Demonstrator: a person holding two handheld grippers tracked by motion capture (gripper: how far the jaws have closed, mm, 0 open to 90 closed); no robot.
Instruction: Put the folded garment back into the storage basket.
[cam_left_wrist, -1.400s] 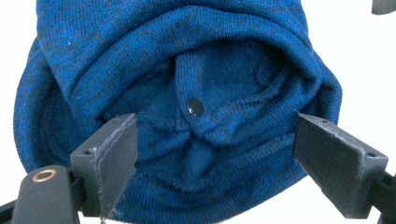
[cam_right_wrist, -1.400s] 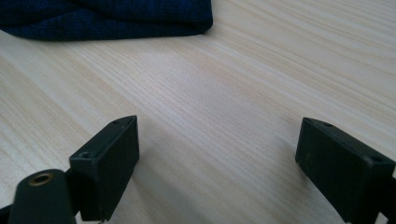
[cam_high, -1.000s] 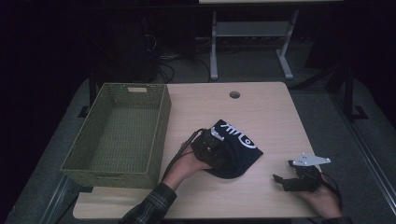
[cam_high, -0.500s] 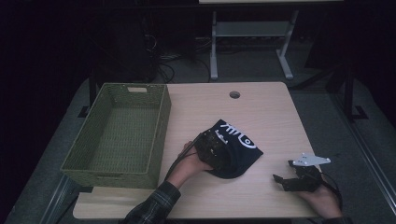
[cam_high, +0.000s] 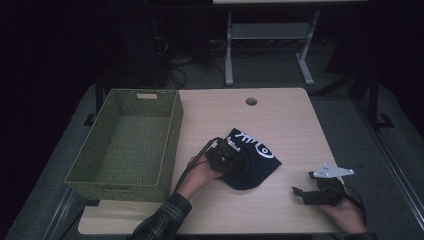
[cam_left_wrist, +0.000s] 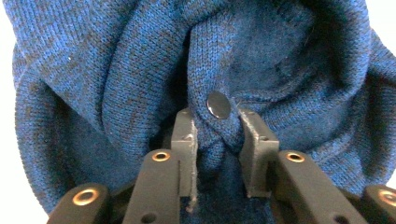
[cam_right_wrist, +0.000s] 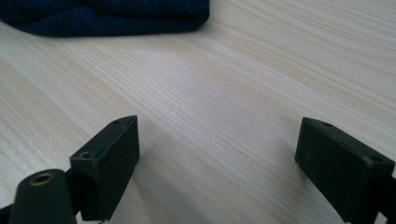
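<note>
A dark blue knitted garment (cam_high: 252, 160) with a white pattern lies bunched on the wooden table, right of the basket. My left gripper (cam_high: 231, 161) presses into its left side. In the left gripper view the jaws pinch a fold of the blue knit (cam_left_wrist: 215, 140) just below a small dark button (cam_left_wrist: 218, 104). My right gripper (cam_high: 300, 192) rests low over the table at the front right, apart from the garment. Its jaws stand wide open (cam_right_wrist: 215, 158) over bare wood, with the garment's edge (cam_right_wrist: 116, 18) farther off.
An empty green woven basket (cam_high: 170, 145) stands on the table's left part. A round cable hole (cam_high: 251, 101) sits near the far edge. Bare table (cam_high: 300, 125) lies right of the garment. Beyond the table are a white metal stand (cam_high: 270, 35) and cables on a dark floor.
The left hand and its gripper have shifted slightly on the garment's left side. The right gripper has not moved.
</note>
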